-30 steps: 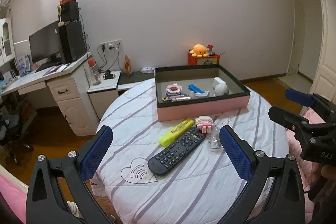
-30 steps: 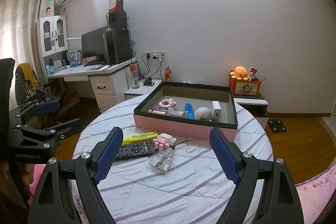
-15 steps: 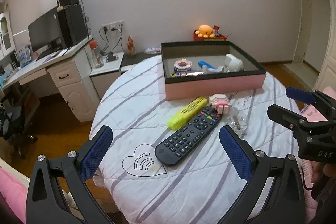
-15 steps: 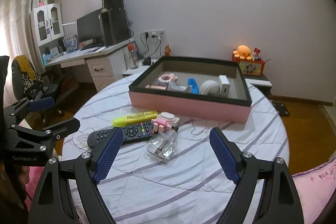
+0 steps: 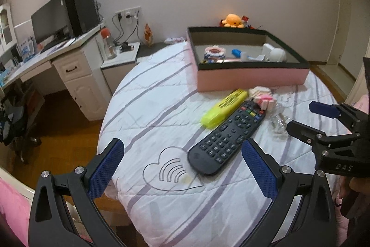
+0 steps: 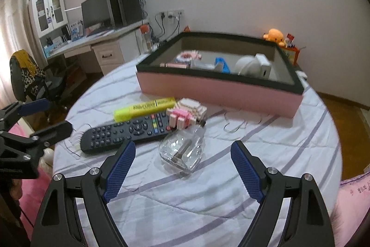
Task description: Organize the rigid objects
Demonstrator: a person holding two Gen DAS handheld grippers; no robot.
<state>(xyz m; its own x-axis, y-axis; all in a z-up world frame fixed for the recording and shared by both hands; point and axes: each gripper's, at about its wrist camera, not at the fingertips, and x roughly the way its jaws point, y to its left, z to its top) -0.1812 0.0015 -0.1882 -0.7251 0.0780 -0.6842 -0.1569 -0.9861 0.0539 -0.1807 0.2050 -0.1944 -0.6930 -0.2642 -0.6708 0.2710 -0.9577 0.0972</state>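
I have both grippers spread wide and empty above the near edge of the table (image 5: 143, 108), because nothing is picked yet. Between the fingers of my right gripper (image 6: 182, 166), just ahead of the tips, lies the clear plastic piece (image 6: 182, 151); I judge it the natural first grab, since it is already centred in the opening. My left gripper (image 5: 182, 160) frames the near end of the black remote (image 5: 227, 137), which lies closer to its right finger than its left. Past the remote, touching its far side, is the yellow highlighter (image 5: 223, 109), and at the remote's far end the pink block toy (image 6: 186, 112). Farthest ahead stands the pink box (image 6: 219, 92), already holding several small items, so I take it as where these loose things belong.
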